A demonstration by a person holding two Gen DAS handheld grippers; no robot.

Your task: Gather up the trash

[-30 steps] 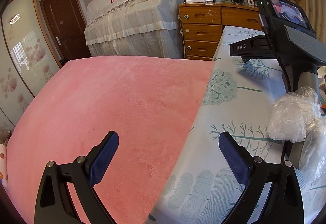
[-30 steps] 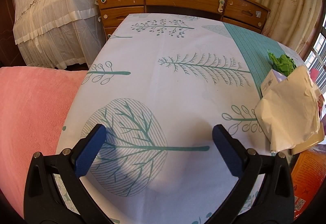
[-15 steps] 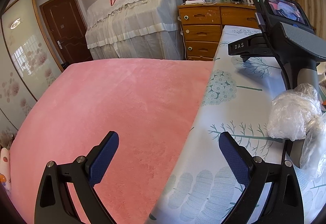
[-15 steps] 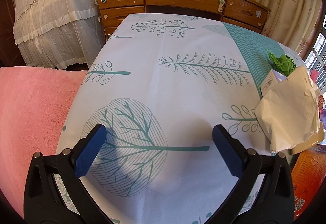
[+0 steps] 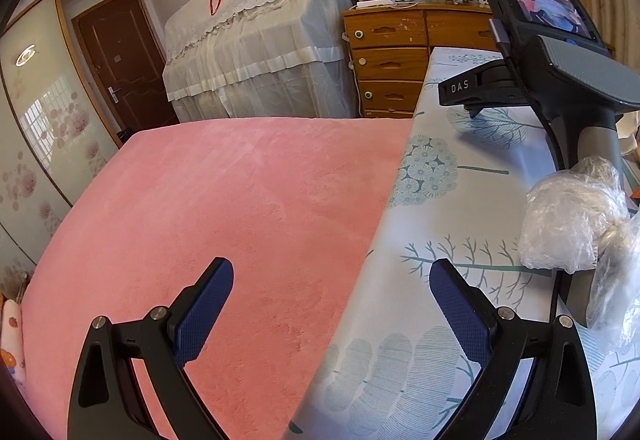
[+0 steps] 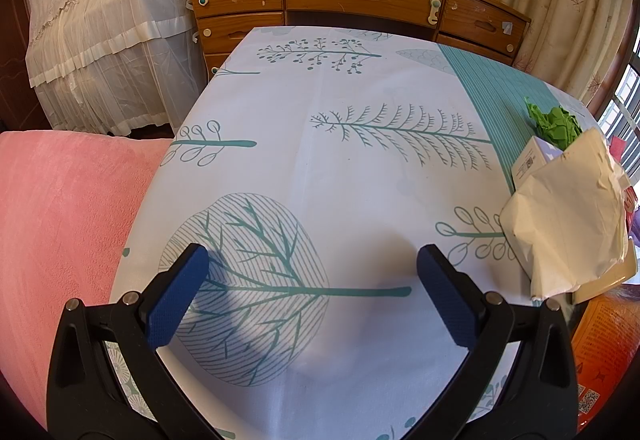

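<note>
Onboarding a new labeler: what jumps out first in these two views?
The pink blanket fills the left of the left wrist view, butting against the tree-print sheet. On the sheet's right edge lie crumpled cream paper and a green paper wad; a clear plastic bag sits near the right gripper. Both it and the left gripper hang open, empty.

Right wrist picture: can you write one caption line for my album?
Open right claw above the tree-print sheet, with crumpled cream paper and green paper waiting at its right edge.
</note>
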